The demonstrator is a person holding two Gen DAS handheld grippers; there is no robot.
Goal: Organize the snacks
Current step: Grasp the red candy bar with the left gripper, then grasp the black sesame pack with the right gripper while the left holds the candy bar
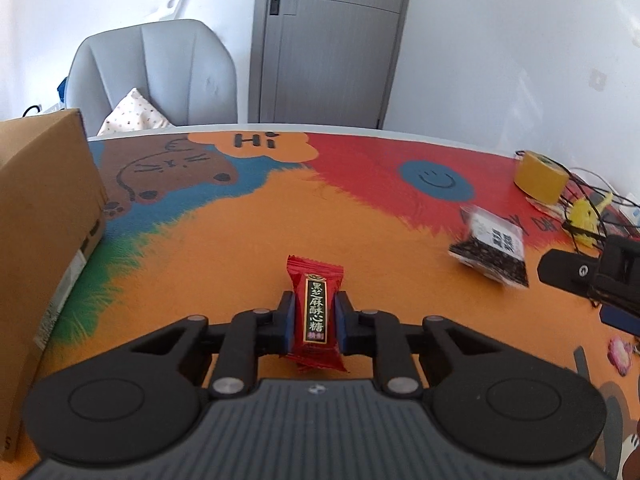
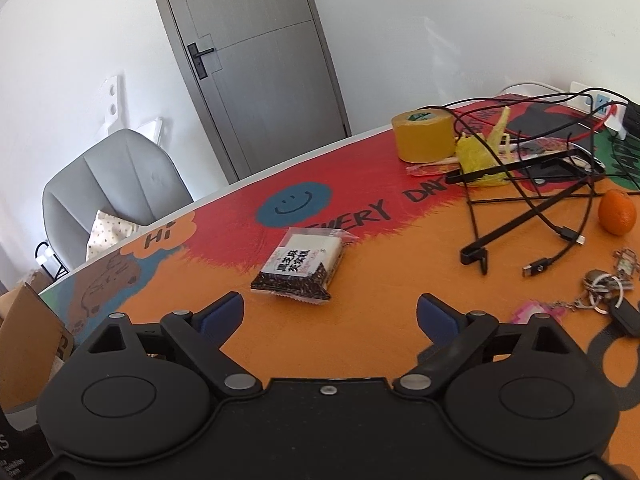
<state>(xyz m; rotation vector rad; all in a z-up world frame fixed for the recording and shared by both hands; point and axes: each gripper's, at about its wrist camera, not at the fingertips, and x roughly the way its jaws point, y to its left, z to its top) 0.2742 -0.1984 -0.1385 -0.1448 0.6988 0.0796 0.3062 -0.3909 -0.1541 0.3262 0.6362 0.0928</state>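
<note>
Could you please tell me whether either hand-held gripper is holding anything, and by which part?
The left hand-held gripper is shut on the red candy, pinching its middle. The right hand-held gripper is open and holds nothing.

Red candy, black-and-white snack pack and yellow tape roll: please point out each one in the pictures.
Red candy [image 1: 316, 312], left wrist view, middle of its label.
Black-and-white snack pack [image 2: 301, 268], right wrist view, centre of its top face.
Yellow tape roll [image 2: 424, 138], right wrist view, its side wall.

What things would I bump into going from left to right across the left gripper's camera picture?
Cardboard box → red candy pinched in the left gripper → black-and-white snack pack → yellow tape roll → right gripper.
</note>
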